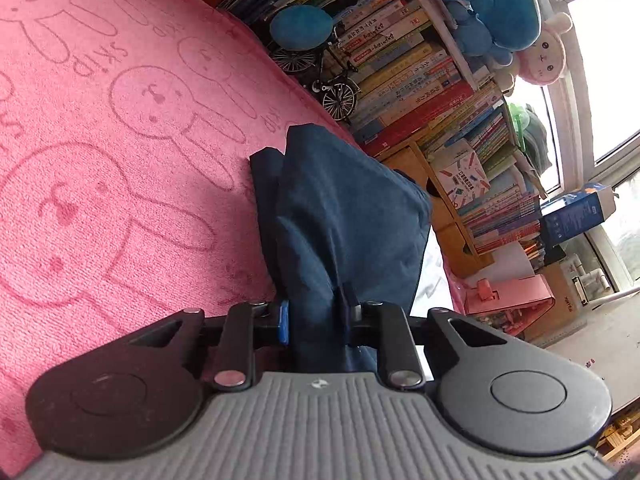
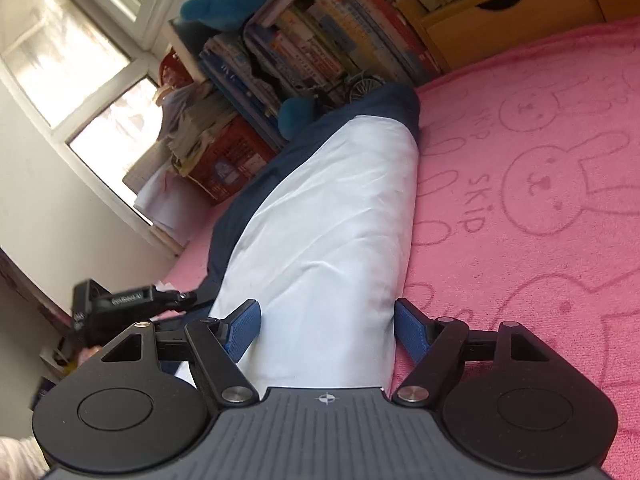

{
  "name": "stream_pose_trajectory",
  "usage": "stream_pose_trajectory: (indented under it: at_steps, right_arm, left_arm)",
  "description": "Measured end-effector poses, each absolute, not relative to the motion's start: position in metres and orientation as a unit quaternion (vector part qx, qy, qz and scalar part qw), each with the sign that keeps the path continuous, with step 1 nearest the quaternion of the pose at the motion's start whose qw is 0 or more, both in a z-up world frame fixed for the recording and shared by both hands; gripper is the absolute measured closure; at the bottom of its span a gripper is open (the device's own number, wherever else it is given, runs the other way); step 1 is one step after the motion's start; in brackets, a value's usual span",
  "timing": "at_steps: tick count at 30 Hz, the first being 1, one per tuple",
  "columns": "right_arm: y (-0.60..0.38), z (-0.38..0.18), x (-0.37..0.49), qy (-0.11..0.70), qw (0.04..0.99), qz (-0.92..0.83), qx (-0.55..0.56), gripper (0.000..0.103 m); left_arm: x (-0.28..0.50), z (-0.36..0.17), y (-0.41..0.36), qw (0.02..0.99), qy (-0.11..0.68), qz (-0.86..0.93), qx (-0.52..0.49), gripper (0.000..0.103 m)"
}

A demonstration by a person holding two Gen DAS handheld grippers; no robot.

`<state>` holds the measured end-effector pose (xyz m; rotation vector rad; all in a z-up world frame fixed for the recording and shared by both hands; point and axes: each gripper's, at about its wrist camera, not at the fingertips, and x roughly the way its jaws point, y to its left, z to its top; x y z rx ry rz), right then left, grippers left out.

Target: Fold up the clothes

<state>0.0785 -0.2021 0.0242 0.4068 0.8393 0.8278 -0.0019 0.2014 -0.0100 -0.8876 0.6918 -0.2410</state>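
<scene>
Fabric fills the nearest part of both wrist views. In the left wrist view the left gripper (image 1: 316,316) has its jaws pressed together on a bunched fold of the dark blue garment (image 1: 340,216), the cloth rising from between the blue pads (image 1: 284,322) and hanging out ahead over the pink rabbit-print blanket (image 1: 100,160). In the right wrist view the right gripper (image 2: 326,328) stands spread wide, its blue pads (image 2: 412,332) on either side of the white panel (image 2: 332,240) of the same garment; whether they touch the cloth cannot be told. The white panel runs away from the gripper across the blanket, edged with dark blue along its left side and at its far end. To the near left of this view, part of the other black tool shows beside the cloth. Beyond the blanket's far edge stand stacked books (image 1: 420,80), a small model bicycle (image 1: 328,76) in front of them, blue plush toys (image 1: 492,4) and a pink-and-white plush rabbit (image 1: 546,56) on top, and bright windows (image 2: 72,60) behind.
</scene>
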Motion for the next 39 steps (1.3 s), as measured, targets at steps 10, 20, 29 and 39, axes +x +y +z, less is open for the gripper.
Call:
stream_pose_trajectory:
  at_steps: [10,20,29,39]
  right_arm:
    - [-0.214,0.044,0.117,0.375,0.851,0.304,0.207,0.051]
    - [-0.220,0.031,0.045,0.381,0.856,0.321,0.136,0.040]
    - [-0.196,0.037,-0.019,0.347,0.888,0.300,-0.016,0.031]
    - [-0.184,0.035,-0.050,0.337,0.894,0.286,-0.068,0.026]
  left_arm:
    - [0.100,0.029,0.168,0.875,0.328,-0.135,-0.330,0.084]
    - [0.050,0.032,0.193,0.908,0.314,-0.067,-0.268,0.063]
    - [0.011,0.076,0.150,0.952,0.285,-0.004,-0.111,0.061]
    - [-0.017,0.085,0.115,0.958,0.270,-0.013,-0.096,0.054]
